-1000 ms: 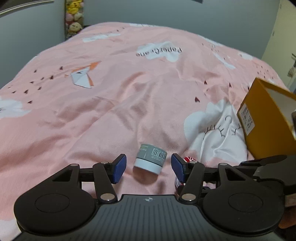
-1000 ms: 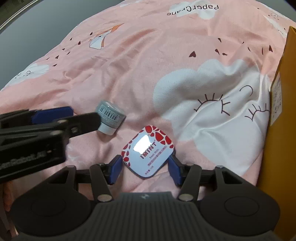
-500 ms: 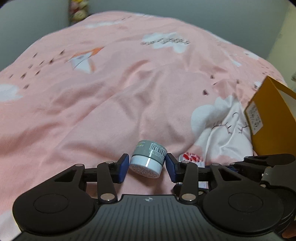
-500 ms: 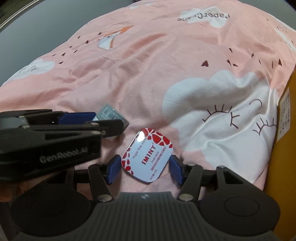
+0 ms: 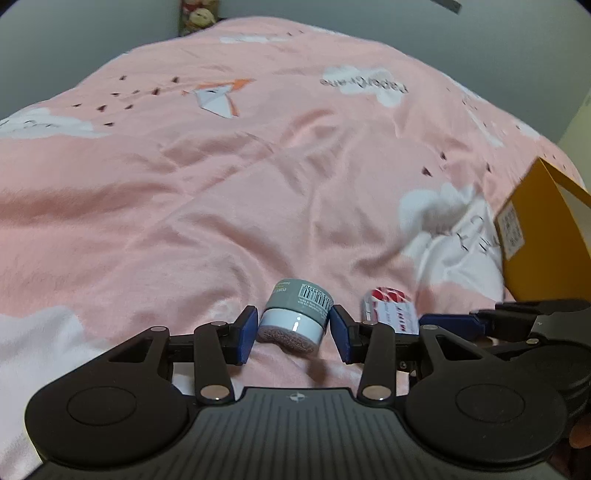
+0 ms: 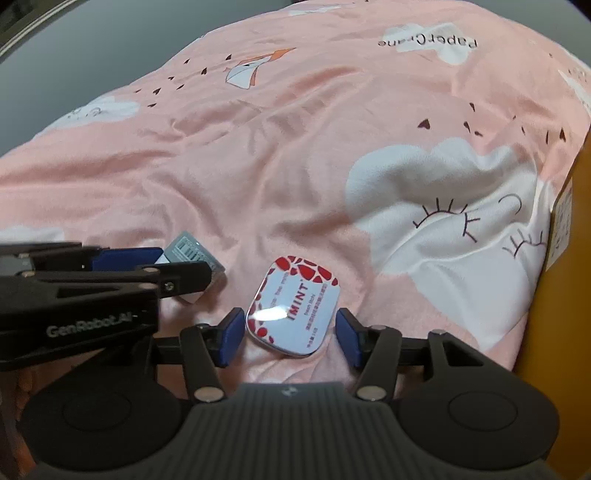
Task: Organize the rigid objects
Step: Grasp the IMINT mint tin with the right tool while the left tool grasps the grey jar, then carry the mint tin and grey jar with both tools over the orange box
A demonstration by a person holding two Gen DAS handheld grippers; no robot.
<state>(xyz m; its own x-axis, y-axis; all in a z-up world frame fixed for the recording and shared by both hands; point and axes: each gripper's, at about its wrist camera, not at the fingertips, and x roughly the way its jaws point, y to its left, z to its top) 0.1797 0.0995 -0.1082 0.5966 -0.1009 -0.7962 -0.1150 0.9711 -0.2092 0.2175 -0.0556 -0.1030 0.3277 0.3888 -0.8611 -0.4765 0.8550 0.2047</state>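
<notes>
A small grey-green jar with a white base and a barcode label sits tilted between the blue pads of my left gripper. The pads press on both its sides, and it hangs just above the pink bedspread. From the right wrist the same jar is half hidden behind the left gripper's fingers. A white and red mint tin is tilted between the pads of my right gripper, which is shut on its edges. The tin also shows edge-on just right of the jar.
An open yellow cardboard box stands on the bed at the right, close beside the right gripper. The two grippers are side by side, nearly touching. Plush toys sit by the wall beyond the bed.
My left gripper closed its pads onto the jar and raised it off the bedspread while shifting sideways. The mint tin has swung to a new angle between the right gripper's pads.
</notes>
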